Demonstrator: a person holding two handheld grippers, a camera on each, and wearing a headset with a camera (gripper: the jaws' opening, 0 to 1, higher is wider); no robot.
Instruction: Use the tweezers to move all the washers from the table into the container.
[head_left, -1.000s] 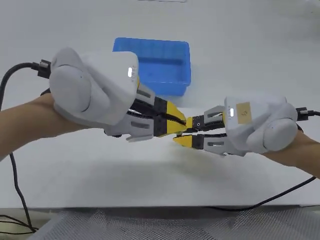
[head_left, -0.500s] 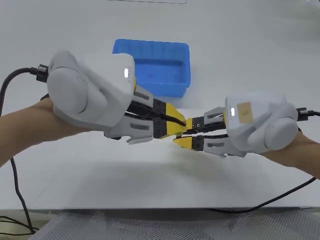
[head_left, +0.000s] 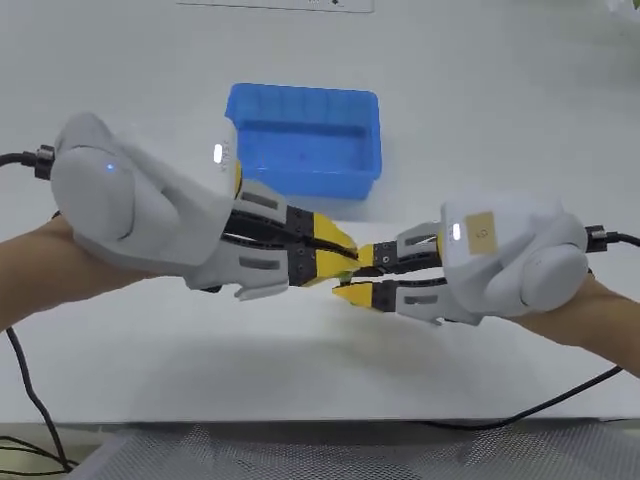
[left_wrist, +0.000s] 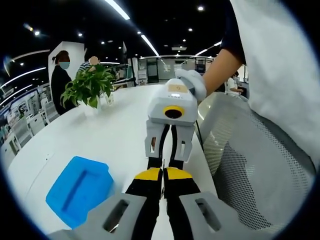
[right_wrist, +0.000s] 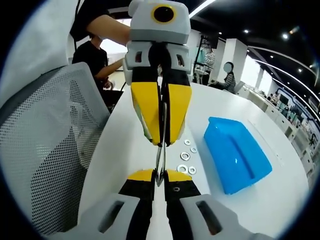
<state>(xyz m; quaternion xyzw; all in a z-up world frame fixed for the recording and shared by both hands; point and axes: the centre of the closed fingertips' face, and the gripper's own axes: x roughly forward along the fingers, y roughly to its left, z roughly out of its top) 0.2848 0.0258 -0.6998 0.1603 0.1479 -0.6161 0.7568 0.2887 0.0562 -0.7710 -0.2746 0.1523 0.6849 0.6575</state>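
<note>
Over the white table (head_left: 480, 120) my two grippers meet tip to tip. A thin silver pair of tweezers (right_wrist: 160, 161) runs from the yellow jaws of the left gripper (right_wrist: 161, 142) into those of the right gripper (right_wrist: 160, 176), and both are shut on it. In the head view the left gripper (head_left: 345, 262) comes from the left and the right gripper (head_left: 358, 273) from the right. Several small washers (right_wrist: 185, 156) lie on the table just beside the jaws. The blue container (head_left: 305, 140) stands behind the grippers, a hand's width away.
A mesh chair (right_wrist: 55, 140) stands at the table's near edge. Black cables (head_left: 520, 405) trail from both grippers over the edge. A potted plant (left_wrist: 90, 87) stands far down the table, with people beyond it.
The grippers stay tip to tip. The left one has sunk and drawn a little to the left, and the meeting point sits slightly lower and further left. The camera has also shifted.
</note>
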